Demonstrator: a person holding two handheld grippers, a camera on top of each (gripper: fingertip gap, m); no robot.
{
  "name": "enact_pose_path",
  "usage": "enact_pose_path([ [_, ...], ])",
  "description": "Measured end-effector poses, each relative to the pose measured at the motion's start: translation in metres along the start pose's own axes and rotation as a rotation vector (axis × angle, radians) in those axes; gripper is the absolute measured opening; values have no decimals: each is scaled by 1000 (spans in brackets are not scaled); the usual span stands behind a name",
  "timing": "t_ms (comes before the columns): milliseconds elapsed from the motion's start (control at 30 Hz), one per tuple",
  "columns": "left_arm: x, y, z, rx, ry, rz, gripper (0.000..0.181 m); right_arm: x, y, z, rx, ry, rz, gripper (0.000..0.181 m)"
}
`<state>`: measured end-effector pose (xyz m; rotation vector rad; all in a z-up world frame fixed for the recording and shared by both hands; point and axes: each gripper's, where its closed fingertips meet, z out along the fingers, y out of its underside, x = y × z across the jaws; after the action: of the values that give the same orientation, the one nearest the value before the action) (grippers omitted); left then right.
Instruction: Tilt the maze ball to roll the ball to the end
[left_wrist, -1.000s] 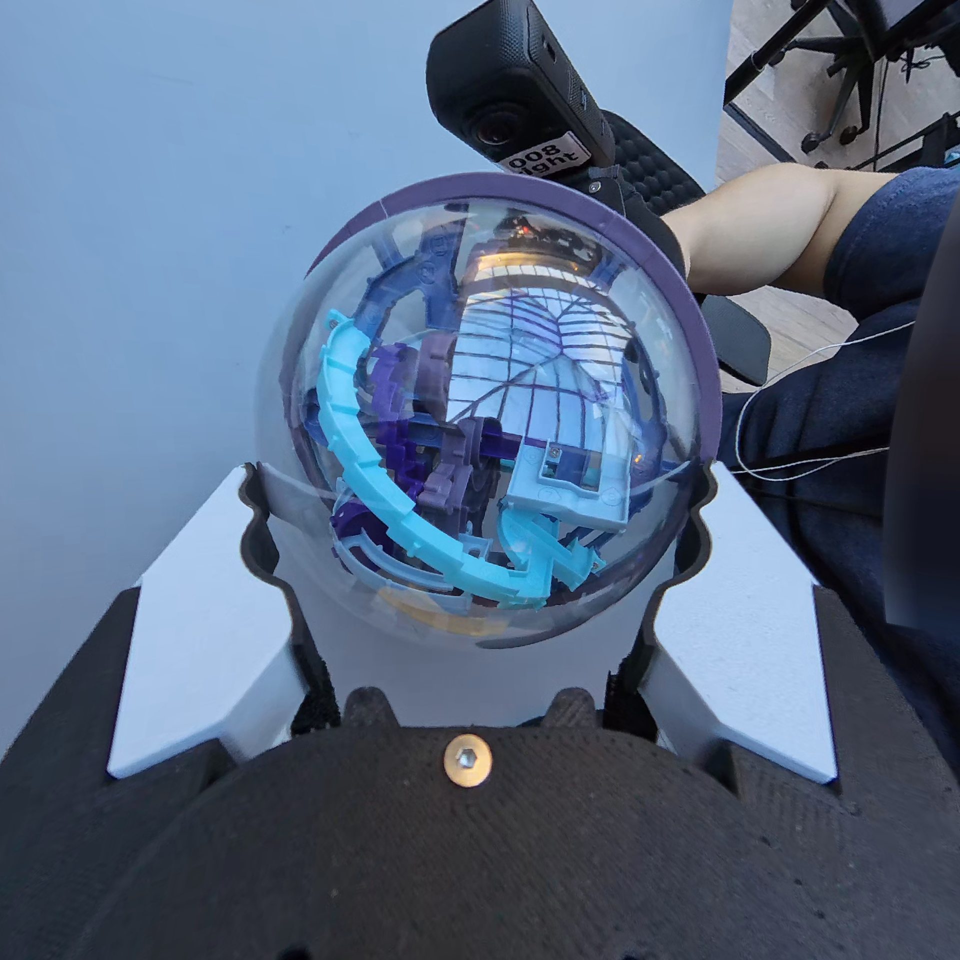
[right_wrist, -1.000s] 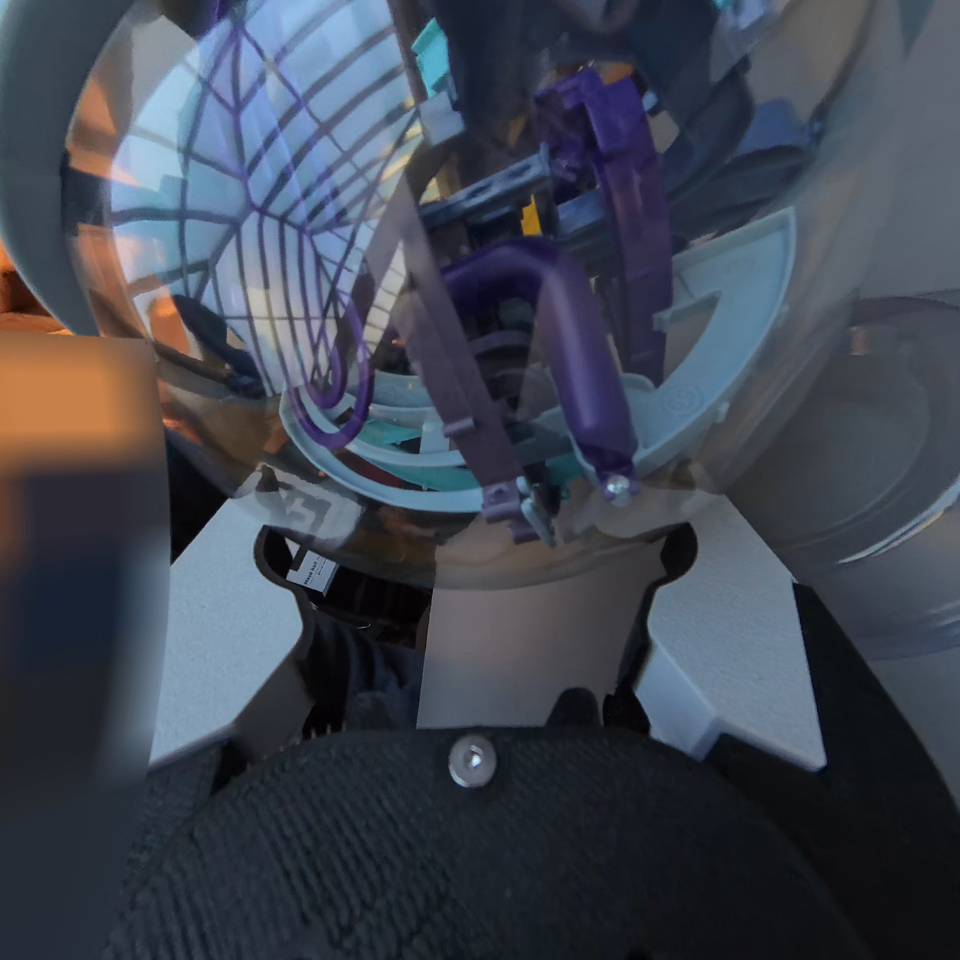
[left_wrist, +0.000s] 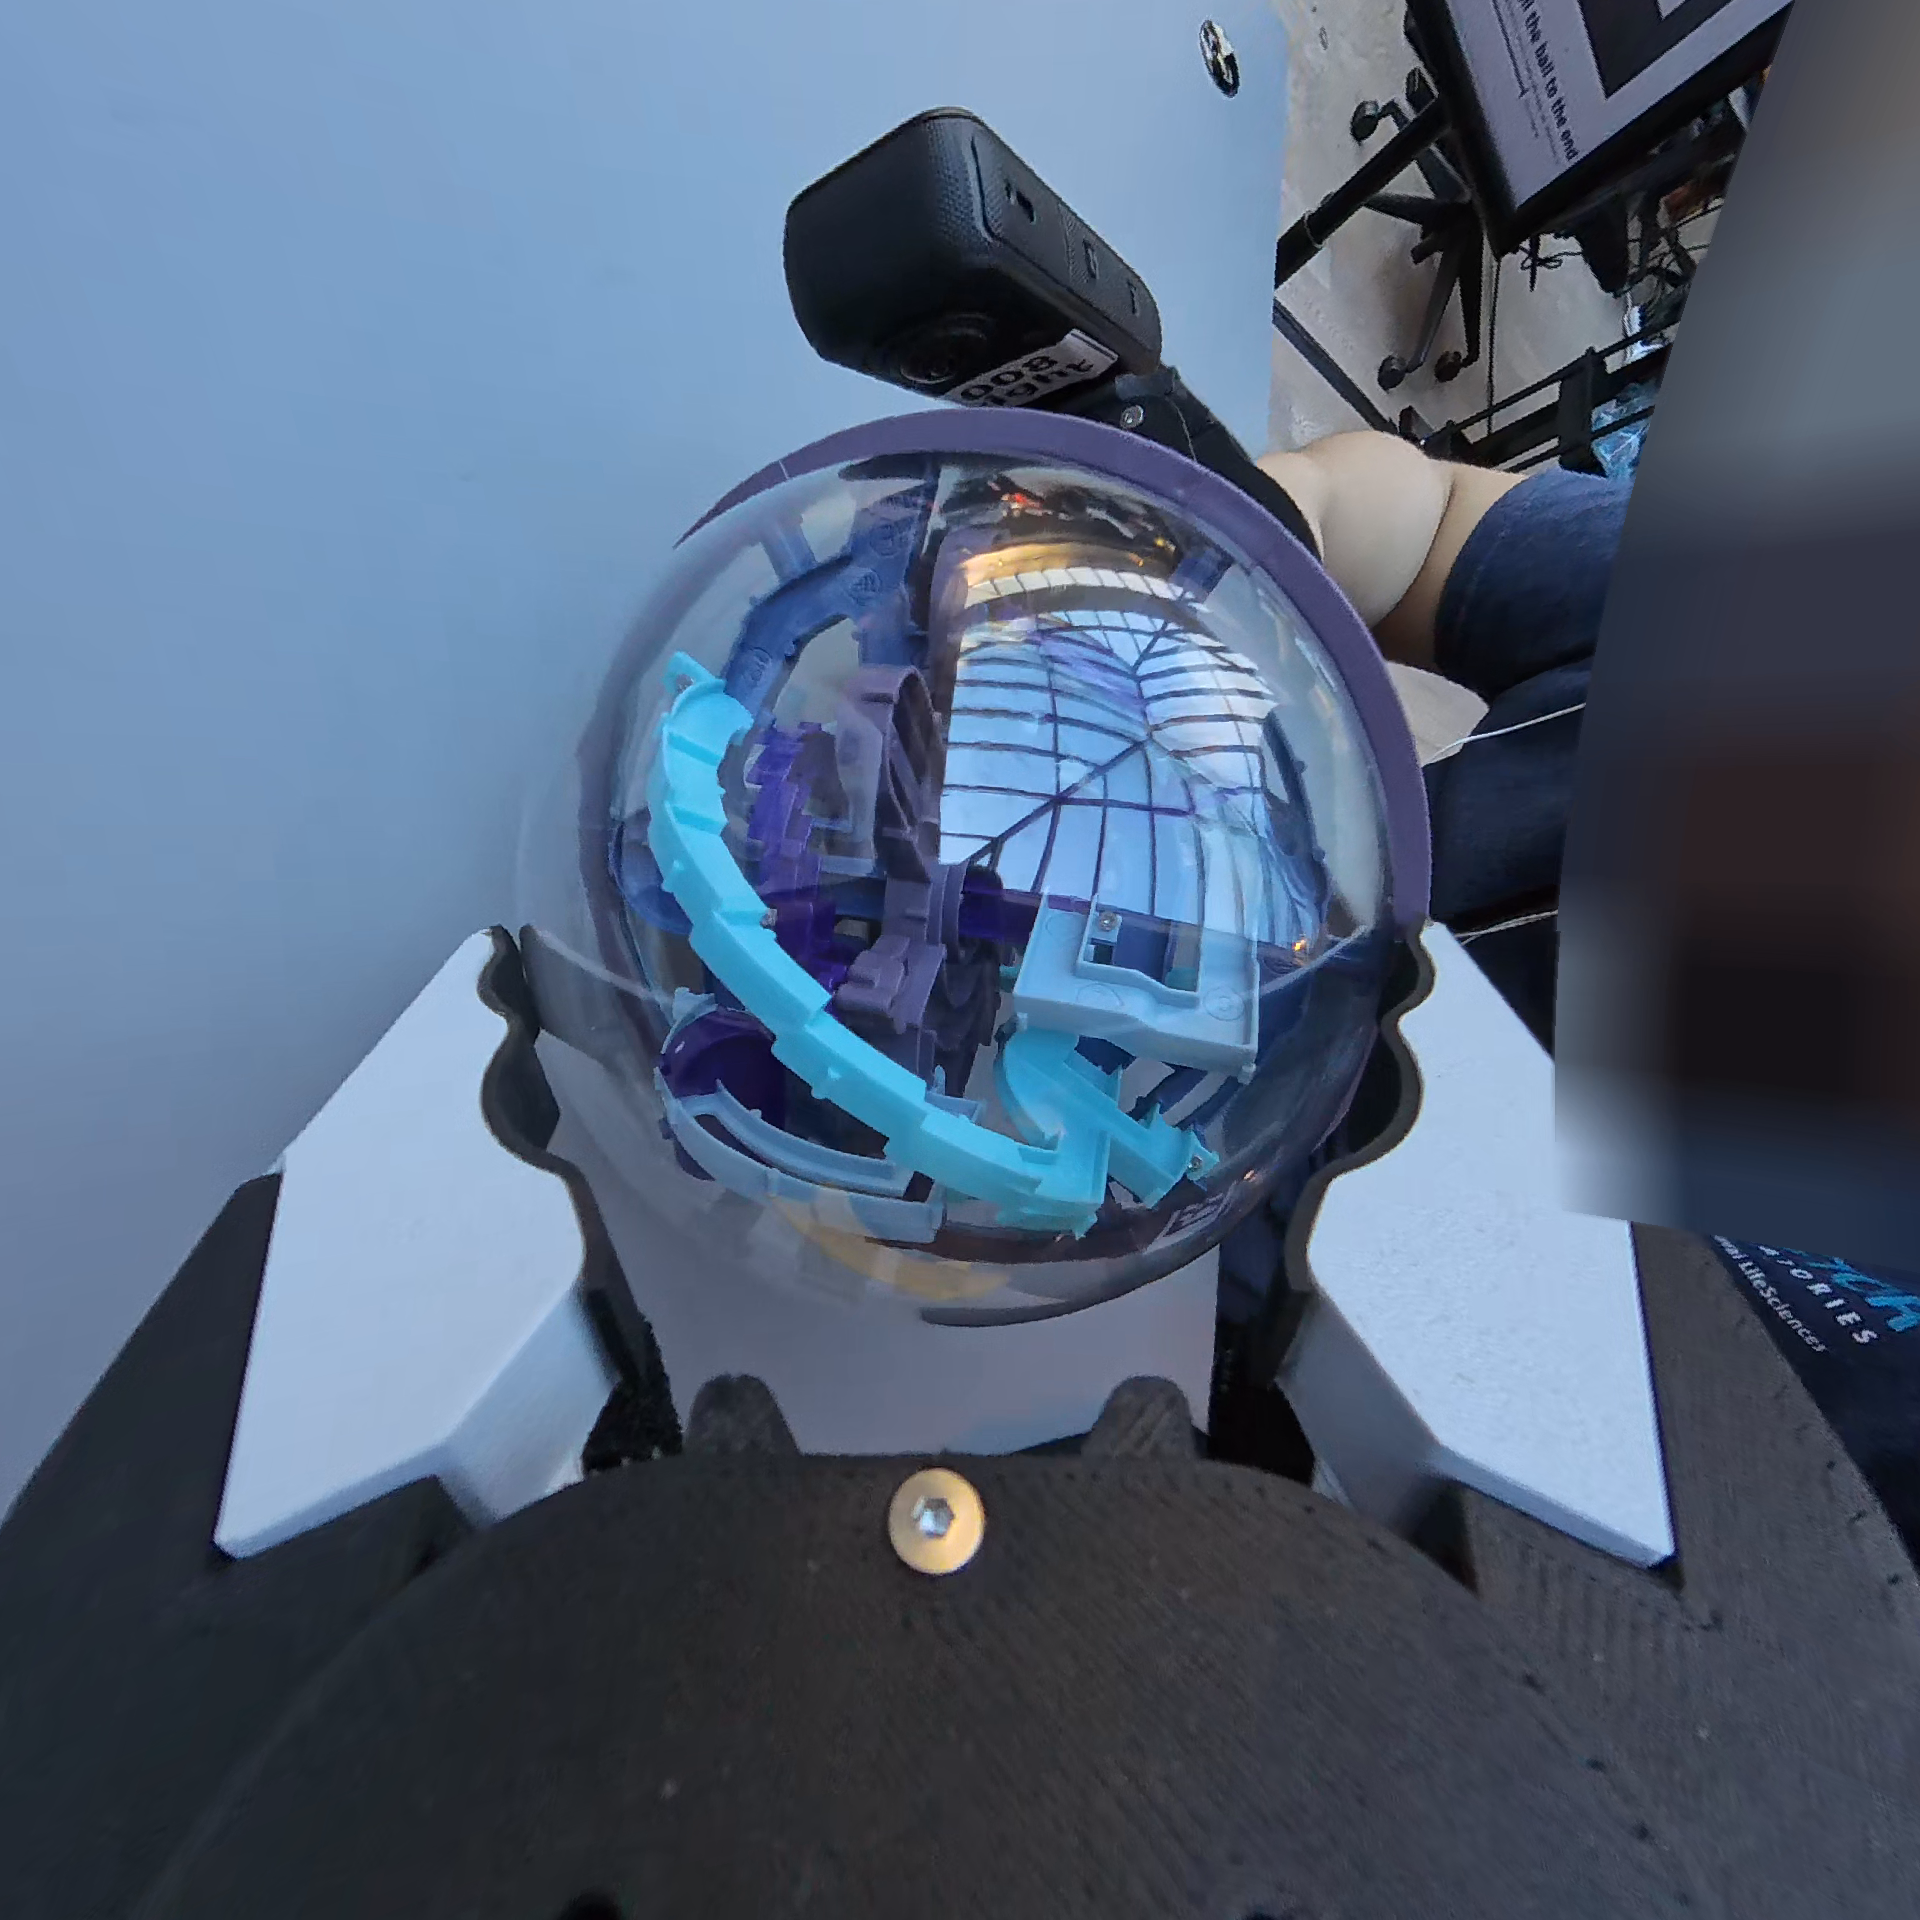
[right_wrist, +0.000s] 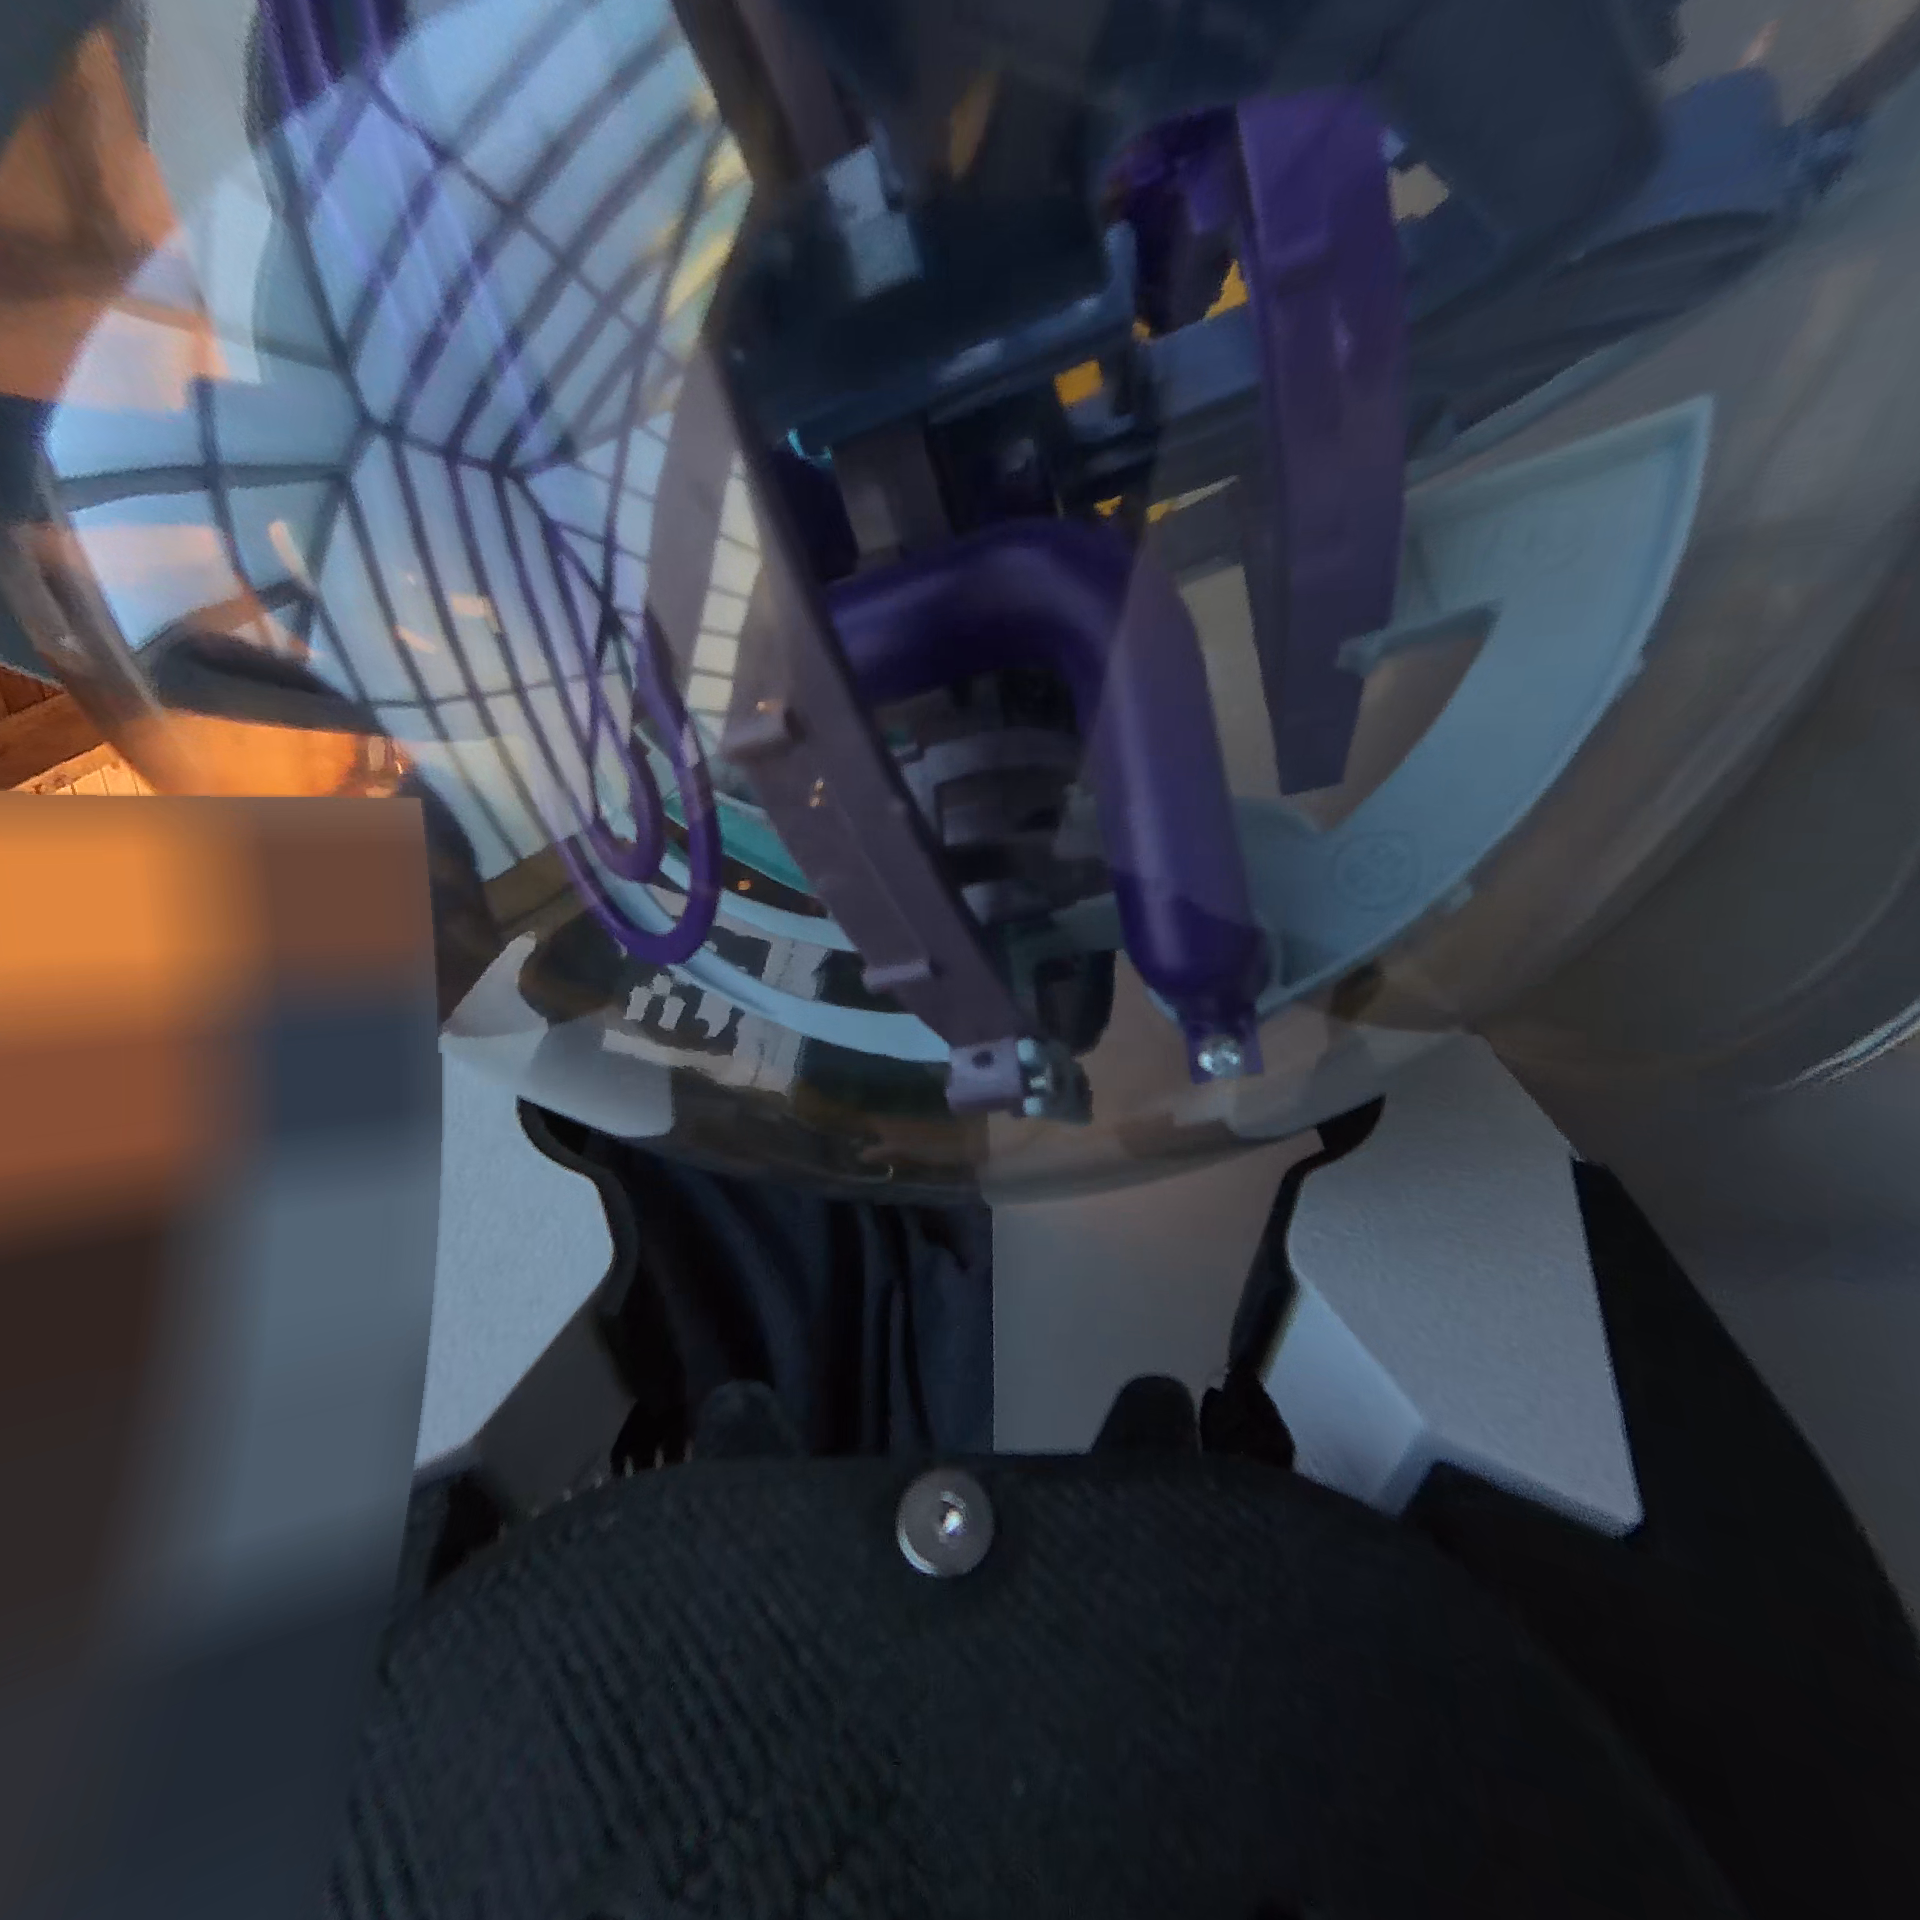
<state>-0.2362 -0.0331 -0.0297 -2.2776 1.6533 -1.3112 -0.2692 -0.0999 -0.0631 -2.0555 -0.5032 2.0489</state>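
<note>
Maze ball (left_wrist: 997, 914), a clear plastic sphere with turquoise, purple and pale grey tracks inside, is held off any surface between both grippers. In the left wrist view it is clamped between the two white fingers (left_wrist: 416, 1226) of the left gripper (left_wrist: 956, 1049), whose black inner edges are pressed against its lower flanks. The sphere has no long axis of its own; its purple equator ring (left_wrist: 1340, 665) is seen arching from upper left down the right side, so the seam plane is tilted rather than level. A long turquoise track (left_wrist: 790, 977) is seen curving from upper left to lower right across the near half. Where the small rolling ball sits cannot be told.

Beyond the sphere the black camera (left_wrist: 966, 270) of the other gripper is pointed back at it, with a bare forearm (left_wrist: 1371, 530) and a dark blue sleeve behind. In the right wrist view the sphere (right_wrist: 935, 582) fills the upper frame, blurred by closeness, and its lower curve is gripped between the white fingers (right_wrist: 1455, 1247) of the right gripper (right_wrist: 945, 1143).

A plain pale blue-grey wall (left_wrist: 312, 416) is seen behind on the left. At upper right, a light floor with office chair bases (left_wrist: 1423, 249) and a tilted framed sign are visible.
</note>
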Motion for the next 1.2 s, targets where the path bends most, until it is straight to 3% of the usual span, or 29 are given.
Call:
enact_pose_path([
  [33, 1, 0, 1, 3, 6, -3, 155, -1, 1, 0, -2, 0, 8, 147],
  [600, -6, 20, 16, 18, 79, -69, 156, 10, 23, 5, -78, 0, 112, 146],
  [1200, -12, 7, 17, 98, 111, -77, 156, 10, 18, 1, -70, -24, 133, 141],
])
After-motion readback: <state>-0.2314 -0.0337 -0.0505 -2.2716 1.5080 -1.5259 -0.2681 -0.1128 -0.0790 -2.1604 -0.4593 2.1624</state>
